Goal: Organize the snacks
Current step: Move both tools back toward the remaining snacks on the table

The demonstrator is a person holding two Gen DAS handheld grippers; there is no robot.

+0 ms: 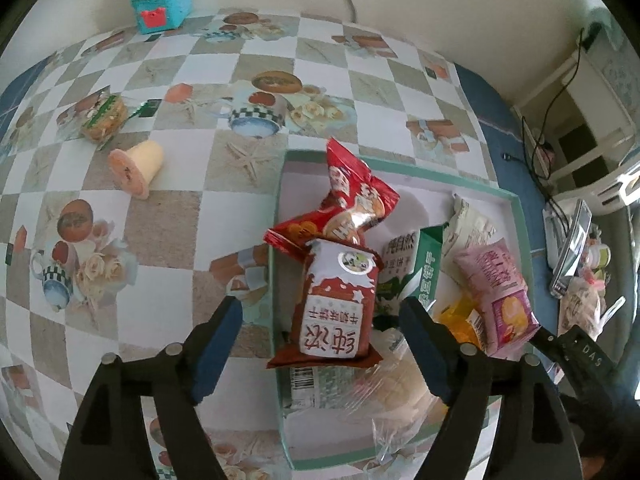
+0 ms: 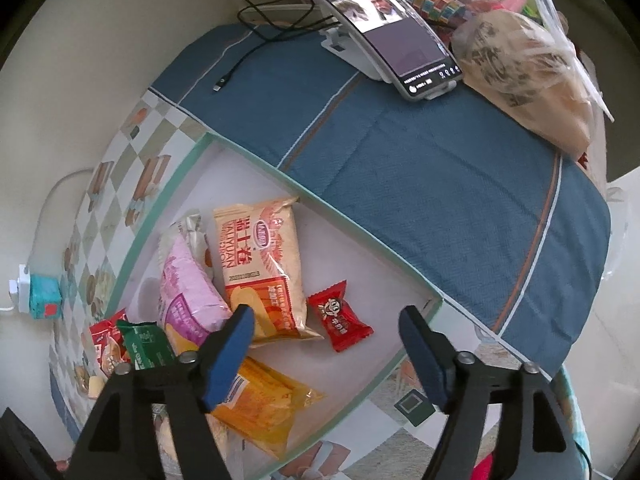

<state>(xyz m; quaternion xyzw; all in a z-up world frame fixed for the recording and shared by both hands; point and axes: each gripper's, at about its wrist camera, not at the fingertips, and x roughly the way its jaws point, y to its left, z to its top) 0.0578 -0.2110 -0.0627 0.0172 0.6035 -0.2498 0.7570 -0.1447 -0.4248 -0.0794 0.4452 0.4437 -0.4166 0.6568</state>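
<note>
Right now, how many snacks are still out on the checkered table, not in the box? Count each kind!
Green-wrapped sandwich snack: 1
Peach jelly cup: 1
Total: 2

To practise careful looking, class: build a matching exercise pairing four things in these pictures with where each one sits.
Things:
1. small red candy
2. jelly cup
3. phone
4. red-and-white biscuit pack

Places:
A. tipped over on the checked tablecloth, outside the box
B. propped on a stand on the blue cloth
C. on the box's white floor, between the open right gripper's fingers
D. in the box, between the open left gripper's fingers

Pairs: 1-C, 2-A, 3-B, 4-D
</note>
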